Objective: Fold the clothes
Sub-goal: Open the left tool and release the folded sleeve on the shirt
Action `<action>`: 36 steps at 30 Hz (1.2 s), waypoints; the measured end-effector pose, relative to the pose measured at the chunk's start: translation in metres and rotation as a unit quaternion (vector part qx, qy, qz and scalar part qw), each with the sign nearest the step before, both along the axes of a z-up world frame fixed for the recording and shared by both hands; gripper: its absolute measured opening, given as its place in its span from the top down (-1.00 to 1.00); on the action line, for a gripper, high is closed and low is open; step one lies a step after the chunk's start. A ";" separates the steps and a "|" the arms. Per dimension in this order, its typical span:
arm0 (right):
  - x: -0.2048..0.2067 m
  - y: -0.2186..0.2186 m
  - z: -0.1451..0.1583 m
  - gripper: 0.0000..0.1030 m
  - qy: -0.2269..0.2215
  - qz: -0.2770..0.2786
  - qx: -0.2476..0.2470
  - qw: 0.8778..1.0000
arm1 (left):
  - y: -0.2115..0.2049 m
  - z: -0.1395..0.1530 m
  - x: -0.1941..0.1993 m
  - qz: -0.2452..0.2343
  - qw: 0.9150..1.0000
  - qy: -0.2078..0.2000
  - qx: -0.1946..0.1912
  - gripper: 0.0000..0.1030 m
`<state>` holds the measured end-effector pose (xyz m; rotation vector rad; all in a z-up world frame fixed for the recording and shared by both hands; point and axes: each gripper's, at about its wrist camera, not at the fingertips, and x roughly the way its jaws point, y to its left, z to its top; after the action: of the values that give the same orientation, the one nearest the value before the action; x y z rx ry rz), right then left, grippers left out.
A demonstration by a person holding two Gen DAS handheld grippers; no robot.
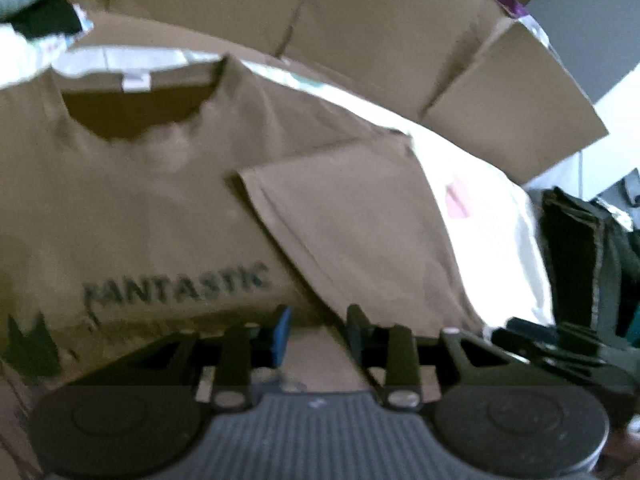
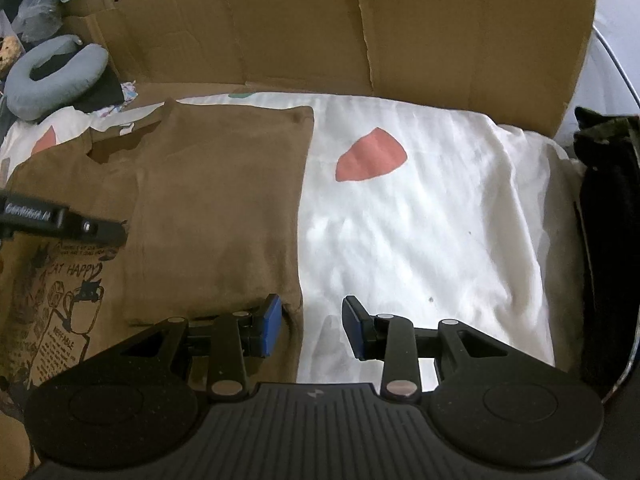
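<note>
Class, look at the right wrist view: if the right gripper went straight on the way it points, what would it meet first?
Probably the white sheet, just beside the folded brown T-shirt; the right gripper stands open over that edge, though depth is unclear.

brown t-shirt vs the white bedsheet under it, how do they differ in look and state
The brown t-shirt is dark, with black print; the white bedsheet is pale, with pink patches. The t-shirt has one side folded over itself; the bedsheet lies spread in a single rumpled layer. Both are soft fabric lying flat.
</note>
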<state>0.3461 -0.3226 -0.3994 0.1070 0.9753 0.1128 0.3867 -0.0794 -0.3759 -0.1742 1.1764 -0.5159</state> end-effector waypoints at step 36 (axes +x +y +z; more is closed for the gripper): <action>-0.013 -0.004 0.034 0.17 0.012 -0.054 0.035 0.998 | 0.024 0.069 -0.053 -0.038 0.996 0.006 0.075 -0.44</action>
<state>0.3329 -0.3262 -0.3651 0.2257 0.9882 0.0474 0.3336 -0.0555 -0.3072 -0.0044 1.2309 -0.4914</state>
